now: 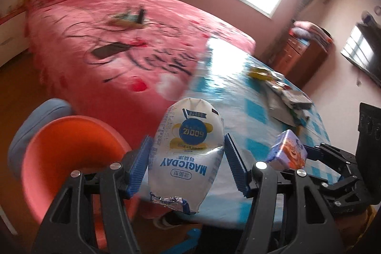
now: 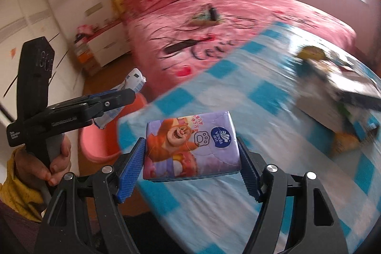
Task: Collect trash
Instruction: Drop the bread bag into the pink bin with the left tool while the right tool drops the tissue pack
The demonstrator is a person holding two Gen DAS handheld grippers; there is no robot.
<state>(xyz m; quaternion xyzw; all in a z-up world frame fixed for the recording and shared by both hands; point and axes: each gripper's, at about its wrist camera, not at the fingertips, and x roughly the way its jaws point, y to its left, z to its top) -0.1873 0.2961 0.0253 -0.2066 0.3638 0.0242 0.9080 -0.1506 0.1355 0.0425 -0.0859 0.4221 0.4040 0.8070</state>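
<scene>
My left gripper (image 1: 188, 158) is shut on a white and blue MAGICDAY snack bag (image 1: 188, 151), held in the air past the table's left edge, by an orange bin (image 1: 69, 158). My right gripper (image 2: 191, 158) is shut on a purple tissue pack with a cartoon bear (image 2: 193, 146), held just above the blue checked tablecloth (image 2: 238, 194). The tissue pack (image 1: 287, 150) also shows in the left wrist view. The left gripper and its bag (image 2: 123, 97) show at the left of the right wrist view, above the bin (image 2: 100, 142).
A pile of wrappers and packets (image 1: 285, 97) lies on the far part of the table; it also shows in the right wrist view (image 2: 338, 92). A bed with a pink cover (image 1: 114, 44) stands behind the table. A wooden cabinet (image 1: 300, 56) stands by the right wall.
</scene>
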